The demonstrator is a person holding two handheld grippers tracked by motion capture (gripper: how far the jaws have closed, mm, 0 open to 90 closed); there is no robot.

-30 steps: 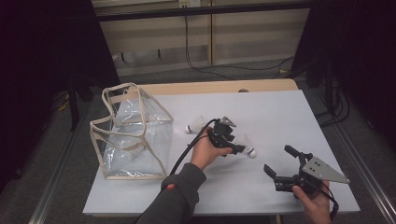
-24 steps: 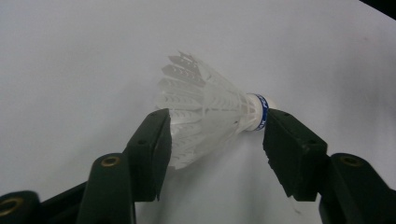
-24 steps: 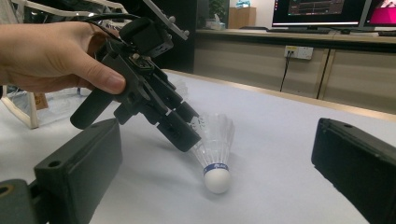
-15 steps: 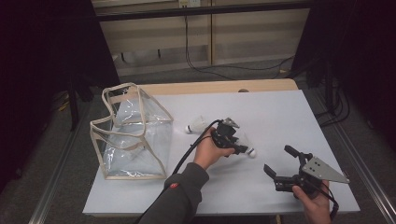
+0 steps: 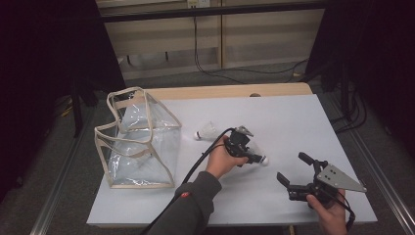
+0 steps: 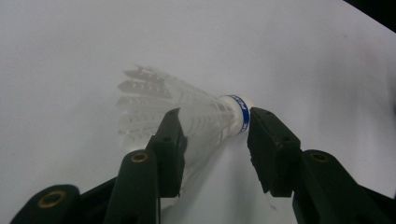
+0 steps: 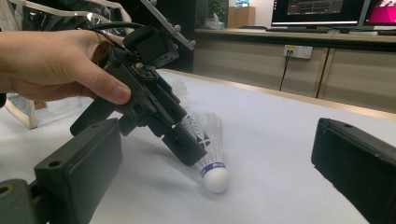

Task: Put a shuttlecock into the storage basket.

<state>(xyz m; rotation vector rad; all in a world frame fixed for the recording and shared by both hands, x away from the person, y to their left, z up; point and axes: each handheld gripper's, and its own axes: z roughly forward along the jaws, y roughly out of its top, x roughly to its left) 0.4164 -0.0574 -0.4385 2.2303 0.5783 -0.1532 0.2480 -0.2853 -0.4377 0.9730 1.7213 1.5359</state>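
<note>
A white shuttlecock (image 6: 201, 109) with a blue band lies on its side on the white table (image 5: 293, 117). My left gripper (image 6: 215, 116) is tipped down over it, one jaw over the feather skirt and the other right beside the cork. The jaws have just been closing, with the shuttlecock between them and no clear press on it. In the high view this gripper (image 5: 258, 159) sits mid-table above the shuttlecock's cork (image 5: 265, 160). My right gripper (image 5: 290, 166) stands open near the front right, pointed at the shuttlecock (image 7: 215, 175) and the left gripper (image 7: 187, 149).
A second shuttlecock (image 5: 205, 132) lies farther back, left of my left hand. A clear plastic bag with beige trim (image 5: 139, 142) stands open-topped at the table's left. Cables trail off the front edge.
My left gripper has shifted slightly right and settled down over the shuttlecock, its jaws narrower than before. The right gripper has stayed where it was.
</note>
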